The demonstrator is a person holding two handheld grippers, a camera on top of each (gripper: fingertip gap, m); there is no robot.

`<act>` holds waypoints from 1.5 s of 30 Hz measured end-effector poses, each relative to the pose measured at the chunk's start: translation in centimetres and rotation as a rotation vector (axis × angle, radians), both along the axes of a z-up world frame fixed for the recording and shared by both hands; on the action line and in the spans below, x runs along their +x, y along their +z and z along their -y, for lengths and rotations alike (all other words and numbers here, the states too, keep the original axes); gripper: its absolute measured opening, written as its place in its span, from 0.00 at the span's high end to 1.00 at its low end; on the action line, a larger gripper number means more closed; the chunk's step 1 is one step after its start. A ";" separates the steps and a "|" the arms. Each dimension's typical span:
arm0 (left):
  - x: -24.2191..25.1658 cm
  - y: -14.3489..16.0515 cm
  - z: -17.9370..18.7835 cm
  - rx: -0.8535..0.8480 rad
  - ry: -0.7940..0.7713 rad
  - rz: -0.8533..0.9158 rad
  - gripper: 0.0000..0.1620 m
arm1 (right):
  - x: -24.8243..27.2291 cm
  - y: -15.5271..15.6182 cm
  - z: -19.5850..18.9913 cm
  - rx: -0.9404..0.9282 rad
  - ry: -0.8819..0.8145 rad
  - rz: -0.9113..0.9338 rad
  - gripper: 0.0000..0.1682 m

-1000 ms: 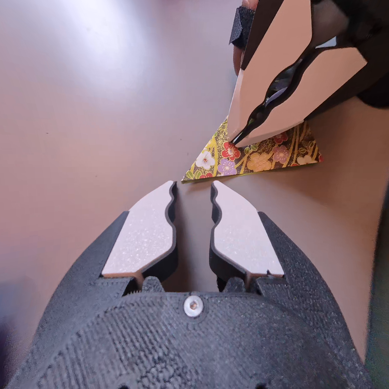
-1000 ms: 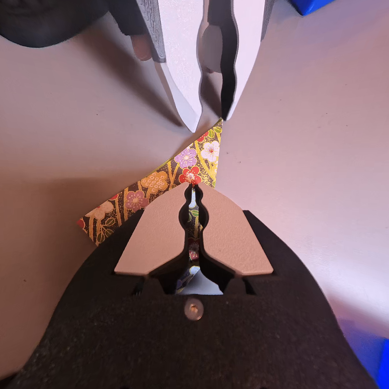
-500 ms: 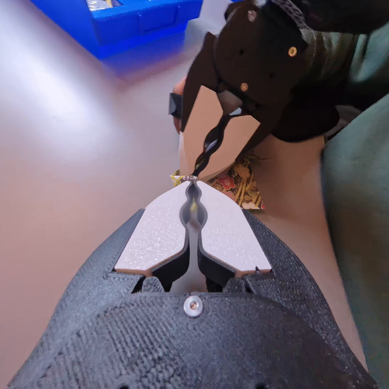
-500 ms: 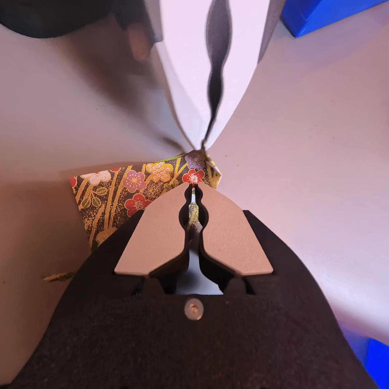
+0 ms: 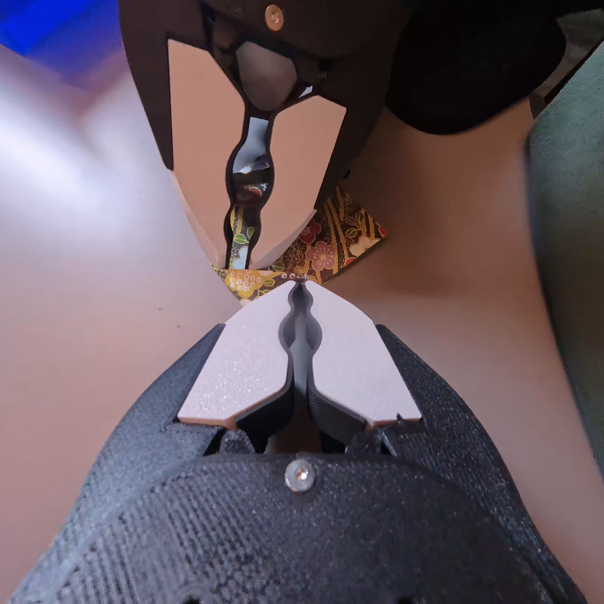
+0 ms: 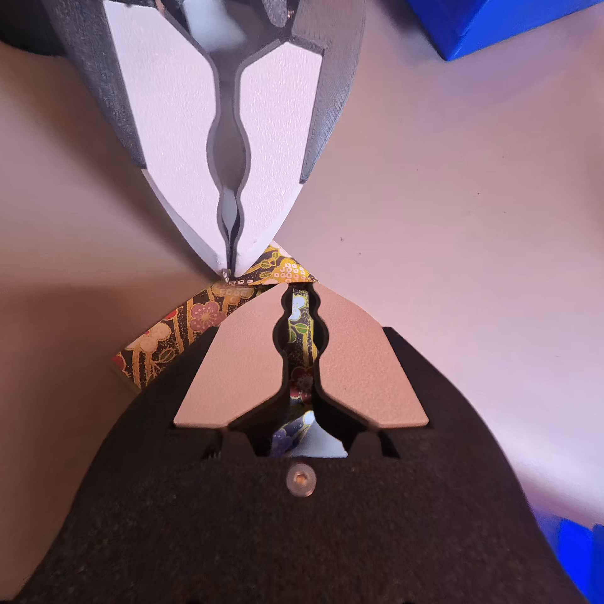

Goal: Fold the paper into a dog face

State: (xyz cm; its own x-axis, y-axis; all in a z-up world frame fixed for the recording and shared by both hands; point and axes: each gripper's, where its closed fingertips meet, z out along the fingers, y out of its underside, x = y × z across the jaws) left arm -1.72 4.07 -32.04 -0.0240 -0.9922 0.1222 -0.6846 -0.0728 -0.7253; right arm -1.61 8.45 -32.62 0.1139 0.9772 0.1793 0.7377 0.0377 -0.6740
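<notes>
The paper [image 6: 209, 313], dark w/ gold lines & red, pink, white blossoms, lies folded on the pale table [image 6: 457, 261] btwn the two grippers, which meet nose to nose over it. Left gripper [image 5: 301, 283] has its jaws together, tips pinching a small corner of the folded flap; in the right wrist view that same gripper [image 6: 230, 270] comes down from the top, tips closed on the corner at the flap's left end. The flap is a narrow triangle w/ a yellow flower, its long edge running roughly left-right in both views, pointing away from the right gripper's side. Right gripper [image 6: 299, 287] has its jaws nearly closed but a slim gap is left, & its tips press down on the sheet; paper shows thru the slot under them, so it's pinning, not clamping. Main body of the paper runs diagonally, lower-left corner sticking out past the right gripper's black housing. Blue box [image 6: 496, 23] sits at far upper right, well apart from the paper.
</notes>
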 end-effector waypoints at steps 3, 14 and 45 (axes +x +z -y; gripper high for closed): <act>-0.1 -0.3 0.0 -0.012 0.008 -0.008 1.00 | 0.1 0.0 0.0 0.022 0.009 -0.002 0.95; 0.0 -0.3 -0.1 -0.016 0.022 -0.012 1.00 | 0.6 0.1 -0.3 0.024 -0.014 0.002 0.89; -1.3 1.2 -2.6 -0.069 0.071 0.079 0.99 | 0.7 0.1 -0.1 0.101 0.062 0.026 0.95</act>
State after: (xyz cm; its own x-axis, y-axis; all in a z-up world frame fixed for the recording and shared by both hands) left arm -3.01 6.65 -30.88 0.0339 -0.9811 0.1905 -0.6169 -0.1705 -0.7683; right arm -0.91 8.50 -32.53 0.0481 0.9590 0.2793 0.7492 0.1502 -0.6450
